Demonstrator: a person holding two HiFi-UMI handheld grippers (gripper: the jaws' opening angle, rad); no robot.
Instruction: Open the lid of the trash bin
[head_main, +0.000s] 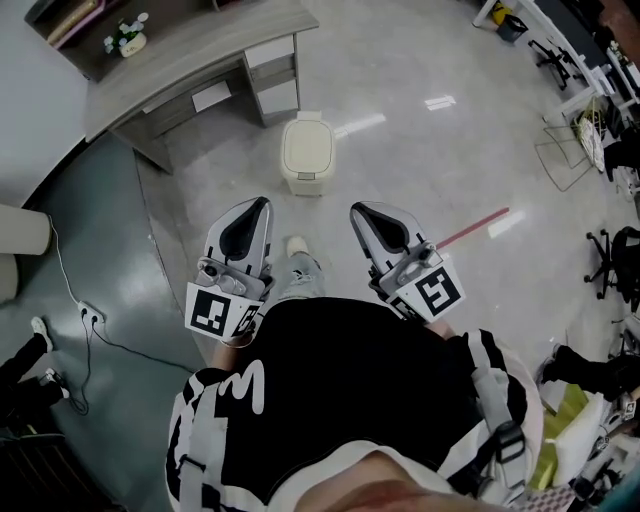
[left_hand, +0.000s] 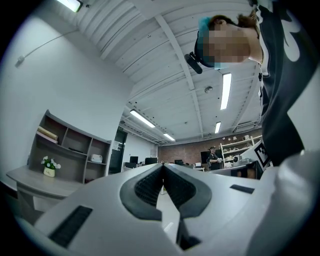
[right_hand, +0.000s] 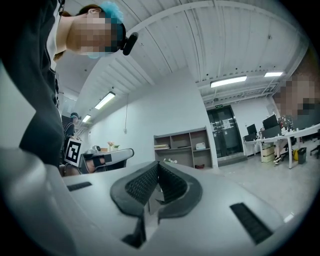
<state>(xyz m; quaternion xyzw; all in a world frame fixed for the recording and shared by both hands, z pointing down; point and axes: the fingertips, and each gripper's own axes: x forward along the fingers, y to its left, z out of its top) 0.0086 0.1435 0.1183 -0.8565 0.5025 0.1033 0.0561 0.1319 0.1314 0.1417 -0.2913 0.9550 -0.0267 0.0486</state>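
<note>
I see bin (head_main: 307, 153) on floor (head_main: 440, 140) ahead of left gripper (head_main: 258, 208) and right gripper (head_main: 360, 211), well apart; desk (head_main: 190, 60) behind bin, leftward.

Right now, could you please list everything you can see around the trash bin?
trash bin: one, cream, lid closed, on the floor ahead
desk: one, grey wood, beyond the bin, to the left
flowers: one small pot, white, on the shelf at top left
strip: one, red, on the floor at right
power strip: one, white, on the floor at left
shoe: one, pale, between the tongs
left tongs: one, white, shut, empty
right tongs: one, white, shut, empty
</note>
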